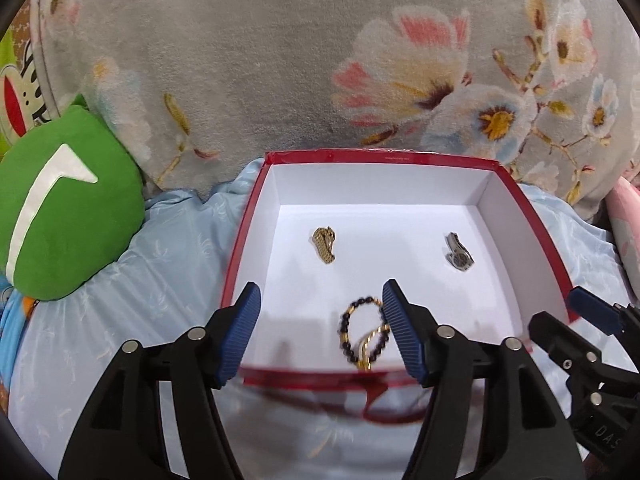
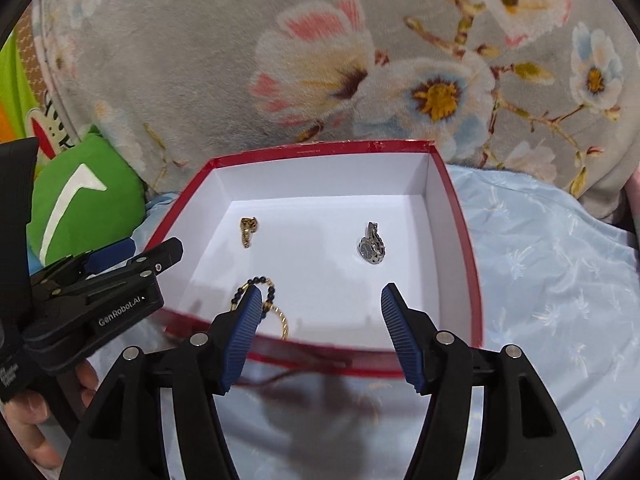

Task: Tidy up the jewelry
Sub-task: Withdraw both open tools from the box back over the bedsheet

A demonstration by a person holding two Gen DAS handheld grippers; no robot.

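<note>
A shallow square cardboard box with red outer walls and a white inside [image 1: 490, 200] [image 2: 430, 184] sits on a pale blue patterned bedspread [image 1: 168, 264] [image 2: 552, 272], backed by a grey plush blanket printed with pink and white flowers [image 1: 280, 60] [image 2: 200, 60], with a green cushion bearing a white mark [image 1: 64, 200] [image 2: 88, 200] off to the left. Three pieces of jewelry lie apart on the box's white floor: a small gold chain piece [image 1: 325, 245] [image 2: 248, 230] toward the back left, a silver wristwatch with a dark dial [image 1: 459, 257] [image 2: 371, 249] toward the back right, and a bracelet of black and gold beads [image 1: 362, 334] [image 2: 266, 304] near the front wall. The left claw [image 1: 320, 334] hangs over the box's front edge with its blue ribbed pads spread wide and nothing pinched; the bracelet lies below the gap, close against the right-hand pad. The right claw [image 2: 320, 334] also stands spread with nothing between its pads; from its camera the bracelet shows just past its left pad, partly hidden by it, and the watch lies farther in, well beyond the tips. In the right wrist view a hand [image 2: 32, 420] grips the left claw's black body [image 2: 100, 292] at the lower left.
</note>
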